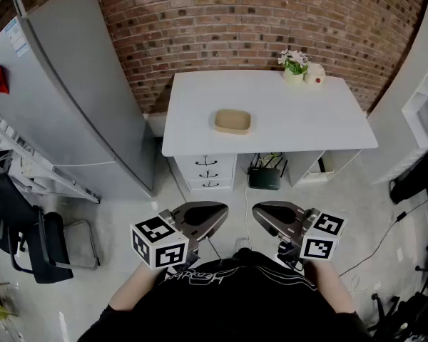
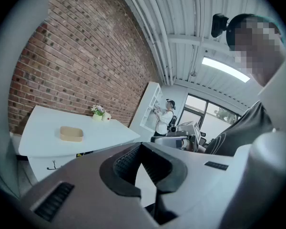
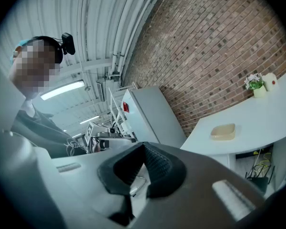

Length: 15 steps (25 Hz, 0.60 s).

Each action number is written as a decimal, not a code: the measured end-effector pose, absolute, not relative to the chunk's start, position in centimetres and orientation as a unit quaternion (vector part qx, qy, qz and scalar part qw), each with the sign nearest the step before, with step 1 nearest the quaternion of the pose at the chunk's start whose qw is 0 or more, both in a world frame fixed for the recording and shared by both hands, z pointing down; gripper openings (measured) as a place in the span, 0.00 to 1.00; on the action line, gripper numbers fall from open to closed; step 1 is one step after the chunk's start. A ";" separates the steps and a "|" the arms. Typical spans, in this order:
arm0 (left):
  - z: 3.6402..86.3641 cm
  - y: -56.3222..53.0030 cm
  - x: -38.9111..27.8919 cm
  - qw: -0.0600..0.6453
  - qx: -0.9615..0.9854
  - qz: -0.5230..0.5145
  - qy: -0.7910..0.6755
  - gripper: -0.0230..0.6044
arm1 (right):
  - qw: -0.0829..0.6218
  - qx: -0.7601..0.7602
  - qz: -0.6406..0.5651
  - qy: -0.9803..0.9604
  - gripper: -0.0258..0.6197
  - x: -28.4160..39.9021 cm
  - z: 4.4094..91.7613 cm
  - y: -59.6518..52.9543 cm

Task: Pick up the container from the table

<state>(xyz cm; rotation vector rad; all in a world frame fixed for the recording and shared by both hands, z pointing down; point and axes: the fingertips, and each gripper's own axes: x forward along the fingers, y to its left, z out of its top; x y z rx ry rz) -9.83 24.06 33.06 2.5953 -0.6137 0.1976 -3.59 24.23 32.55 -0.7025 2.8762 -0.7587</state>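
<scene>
A shallow tan container (image 1: 232, 120) lies near the middle of the white table (image 1: 328, 123). The left gripper view has it far off at the left (image 2: 71, 133), and the right gripper view far off at the right (image 3: 223, 131). Both grippers hang low in front of my body, well short of the table and turned toward each other. My left gripper (image 1: 212, 216) has its jaws together with nothing between them (image 2: 141, 144). The right gripper (image 1: 265, 216) is shut and empty too (image 3: 144, 144).
A small flower pot (image 1: 294, 66) and a white jar (image 1: 314, 73) stand at the table's far right corner. Drawers (image 1: 207, 171) and a black router (image 1: 265, 177) sit under the table. A grey fridge (image 1: 71, 105) stands left, a black chair (image 1: 21, 234) nearer, white shelves (image 1: 424, 98) right.
</scene>
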 end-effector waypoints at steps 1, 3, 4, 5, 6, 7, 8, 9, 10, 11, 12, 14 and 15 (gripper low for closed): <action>33.0 23.9 -9.7 0.233 0.944 0.071 -0.224 0.04 | 0.044 -0.230 -0.249 0.940 0.04 -3.4 32.6 24.0; 33.0 23.4 -9.3 0.237 0.942 0.070 -0.226 0.04 | 0.046 -0.232 -0.252 0.938 0.04 -2.9 32.6 23.6; 32.9 23.1 -9.1 0.238 0.942 0.069 -0.228 0.04 | 0.048 -0.233 -0.253 0.938 0.04 -2.6 32.5 23.2; 32.9 22.8 -8.8 0.239 0.941 0.069 -0.229 0.04 | 0.049 -0.235 -0.254 0.937 0.04 -2.3 32.5 22.9; 32.9 22.4 -8.5 0.241 0.940 0.070 -0.229 0.04 | 0.050 -0.238 -0.255 0.936 0.04 -2.0 32.5 22.5; 33.0 22.1 -8.2 0.242 0.940 0.072 -0.230 0.04 | 0.052 -0.240 -0.256 0.935 0.04 -1.7 32.5 22.2; 33.0 21.8 -8.0 0.243 0.940 0.073 -0.230 0.04 | 0.053 -0.241 -0.256 0.935 0.04 -1.4 32.5 21.8; 33.1 21.5 -7.7 0.244 0.939 0.075 -0.230 0.04 | 0.053 -0.241 -0.256 0.935 0.05 -1.1 32.5 21.5; 33.1 21.2 -7.3 0.244 0.939 0.076 -0.230 0.04 | 0.054 -0.241 -0.257 0.934 0.05 -0.7 32.5 21.1; 33.1 20.8 -7.0 0.244 0.939 0.078 -0.231 0.04 | 0.054 -0.241 -0.257 0.934 0.05 -0.3 32.5 20.6; 33.1 20.4 -6.6 0.245 0.938 0.079 -0.231 0.04 | 0.056 -0.242 -0.259 0.933 0.05 0.1 32.4 20.1; 33.0 19.5 -6.0 0.247 0.937 0.082 -0.233 0.04 | 0.060 -0.242 -0.264 0.932 0.05 0.9 32.3 19.1; 33.0 19.1 -5.6 0.249 0.936 0.083 -0.234 0.04 | 0.062 -0.241 -0.267 0.931 0.05 1.3 32.2 18.5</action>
